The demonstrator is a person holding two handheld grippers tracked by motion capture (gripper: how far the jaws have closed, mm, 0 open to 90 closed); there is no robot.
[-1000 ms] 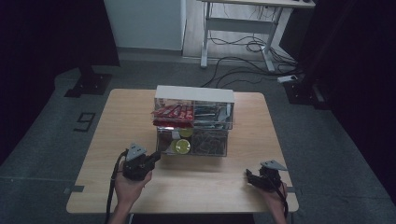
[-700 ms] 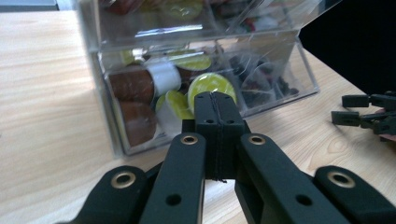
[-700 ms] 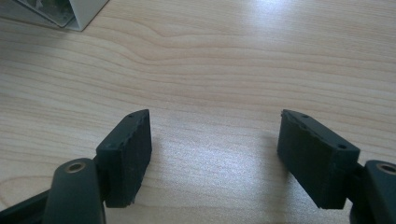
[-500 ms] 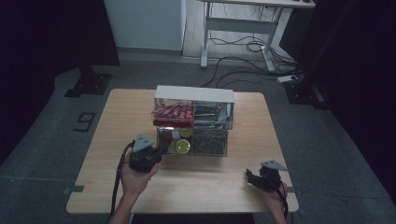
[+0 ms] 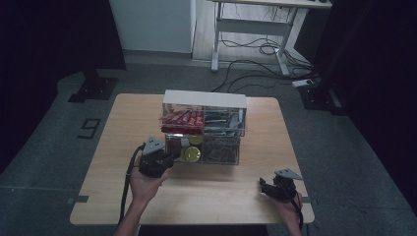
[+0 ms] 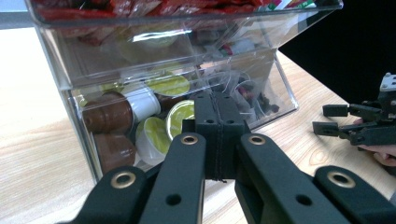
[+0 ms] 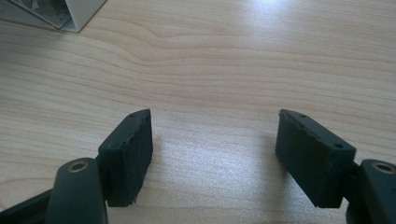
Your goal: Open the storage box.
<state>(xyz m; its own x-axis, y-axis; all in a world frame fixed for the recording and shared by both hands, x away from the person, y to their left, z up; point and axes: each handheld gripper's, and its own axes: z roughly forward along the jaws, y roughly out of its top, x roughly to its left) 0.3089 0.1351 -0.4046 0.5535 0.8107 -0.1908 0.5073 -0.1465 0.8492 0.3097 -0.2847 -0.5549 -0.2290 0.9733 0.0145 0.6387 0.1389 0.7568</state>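
Two claws over a wooden bench, one clenched at a clear drawer box, one released near the front right corner.

The left claw (image 6: 218, 122) has its jaws pressed flat together with nothing between them, its tip right at the front of the clear drawer box (image 5: 204, 129), which stands on the bench (image 5: 123, 128) about midway between the left and right edges, toward the back edge. In the left gripper view the tip sits before the lower left drawer, where coffee capsules (image 6: 154, 135) with green, brown and white tops lie heaped; whether the tip touches the drawer front I cannot tell. Red packets (image 5: 182, 118) fill the upper left drawer. The right claw (image 7: 214, 156) is spread wide over bare wood at the front right corner, nothing between its jaws.
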